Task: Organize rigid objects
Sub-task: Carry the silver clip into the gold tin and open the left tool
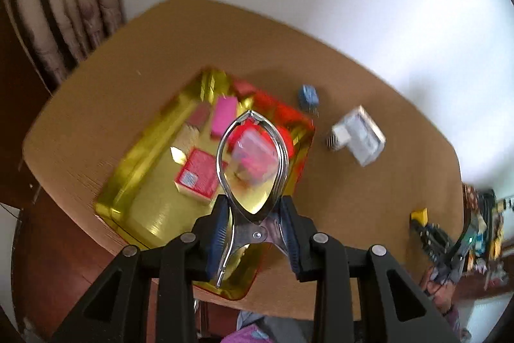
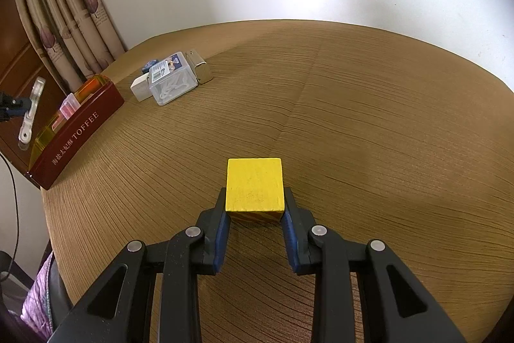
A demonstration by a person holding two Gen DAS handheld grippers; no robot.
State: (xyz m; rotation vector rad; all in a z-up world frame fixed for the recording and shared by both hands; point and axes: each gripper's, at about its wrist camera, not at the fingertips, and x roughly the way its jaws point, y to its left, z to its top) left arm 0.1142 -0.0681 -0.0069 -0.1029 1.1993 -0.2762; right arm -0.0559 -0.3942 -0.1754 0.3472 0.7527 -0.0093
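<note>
Left tool (image 1: 253, 208), clamped on metal tongs (image 1: 252, 169), I lower at twelve o'clock into the tin (image 1: 151, 182); right tool (image 2: 255, 214) grips the yellow block (image 2: 255, 185).

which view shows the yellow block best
The right wrist view: the yellow block sits large and sharp mid-frame, clamped between the right tongs on the table. The left wrist view shows it only as a small blurred yellow patch near the table's right edge.
</note>
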